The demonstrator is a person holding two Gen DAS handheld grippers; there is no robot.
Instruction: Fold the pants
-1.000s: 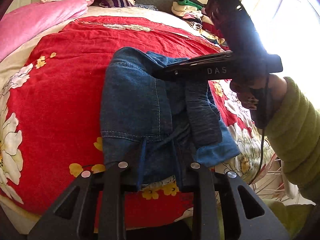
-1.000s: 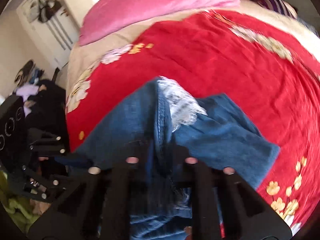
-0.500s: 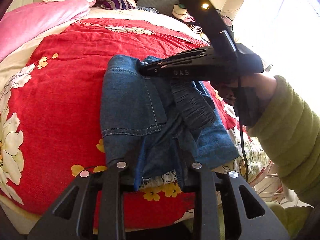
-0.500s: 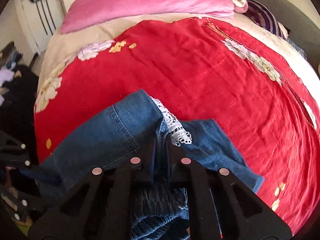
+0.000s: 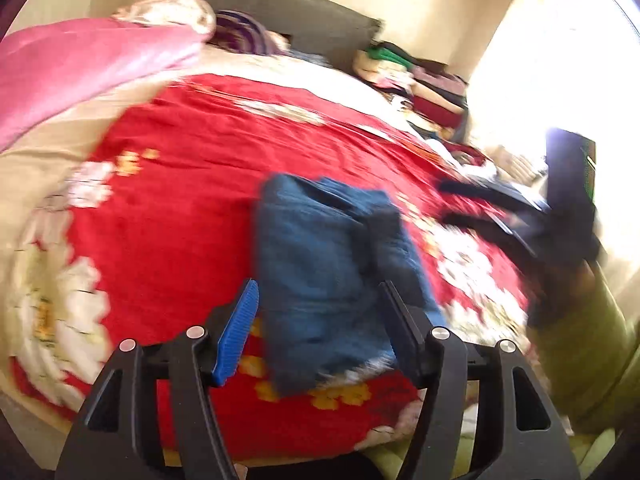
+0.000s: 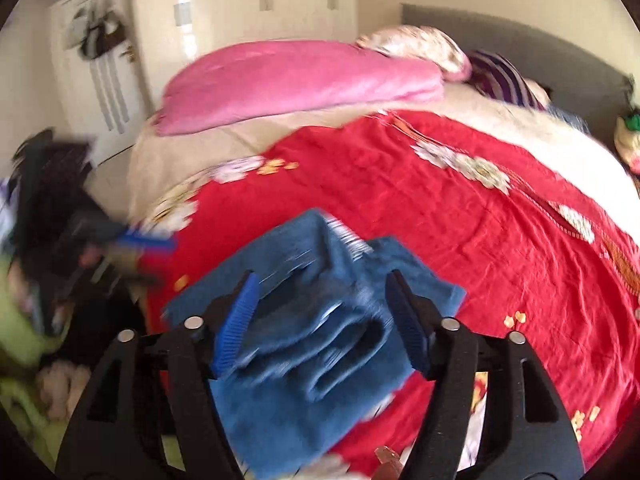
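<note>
Folded blue denim pants (image 5: 332,264) lie in a compact bundle on the red flowered bedspread (image 5: 180,200), near the bed's front edge. My left gripper (image 5: 320,312) hovers above their near end; its jaws are opening and the pads press on nothing. In the right wrist view the pants (image 6: 312,328) lie below my right gripper (image 6: 320,308), whose jaws are also opening, clear of the cloth. The right gripper (image 5: 480,204) shows at the right of the left wrist view, off the pants, held by a hand in a green sleeve (image 5: 588,352). Both views are motion-blurred.
A pink quilt (image 6: 296,80) and a flowered pillow (image 6: 416,48) lie at the head of the bed by a grey headboard (image 5: 280,8). Stacked folded clothes (image 5: 412,76) sit at the far right corner. A white door (image 6: 96,72) stands beyond the bed's left side.
Both grippers have let go of the pants, opened wide and pulled back and up. The pants now lie loose on the bedspread. The right gripper has swung away to the right.
</note>
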